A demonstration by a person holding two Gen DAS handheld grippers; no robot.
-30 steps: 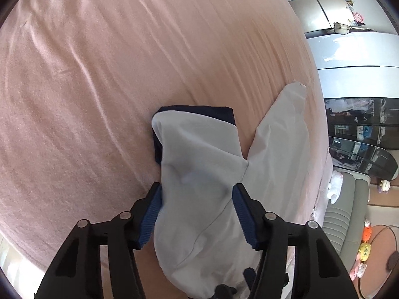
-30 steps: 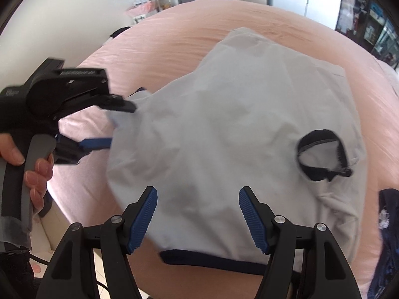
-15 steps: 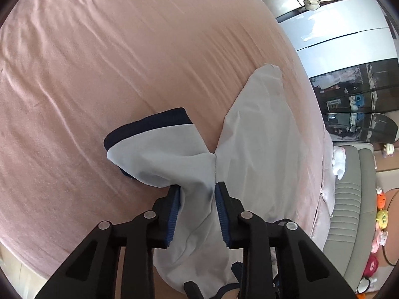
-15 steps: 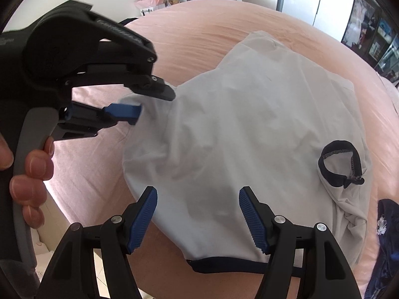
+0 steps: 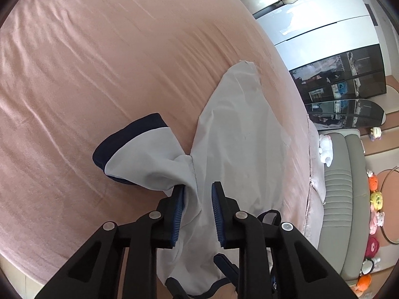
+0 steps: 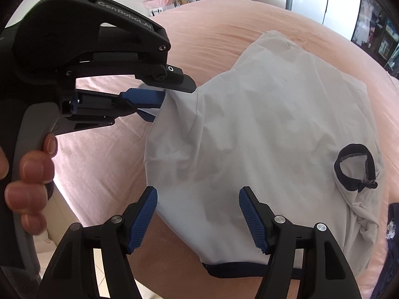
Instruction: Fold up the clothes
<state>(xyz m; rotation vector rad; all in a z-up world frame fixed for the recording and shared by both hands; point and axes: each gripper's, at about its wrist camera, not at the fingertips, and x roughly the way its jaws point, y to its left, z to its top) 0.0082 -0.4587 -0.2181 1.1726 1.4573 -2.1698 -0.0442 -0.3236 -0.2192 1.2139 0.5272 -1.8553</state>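
A white T-shirt [image 5: 237,137] with navy trim lies on the pink bed. My left gripper [image 5: 197,199] is shut on the fabric at the sleeve seam, and the bunched cloth fills the gap between its blue pads. The navy-cuffed sleeve [image 5: 129,134] hangs out to the left. In the right wrist view the T-shirt [image 6: 261,124] spreads ahead, its navy collar [image 6: 354,164] at the right. My right gripper [image 6: 198,214] stands open over the near hem, holding nothing. The left gripper [image 6: 172,92] pinches the shirt's left corner, held by a hand [image 6: 30,174].
The pink bedsheet [image 5: 99,62] stretches far and left; its edge runs along the bottom left. A grey sofa [image 5: 341,199] with plush toys [image 5: 374,199] stands to the right, below a wardrobe [image 5: 324,25]. A dark navy garment [image 6: 391,224] lies at the right edge.
My left gripper went from open to shut on the shirt at the sleeve seam and lifted it slightly. The sleeve swung out to the left. The right gripper stayed open.
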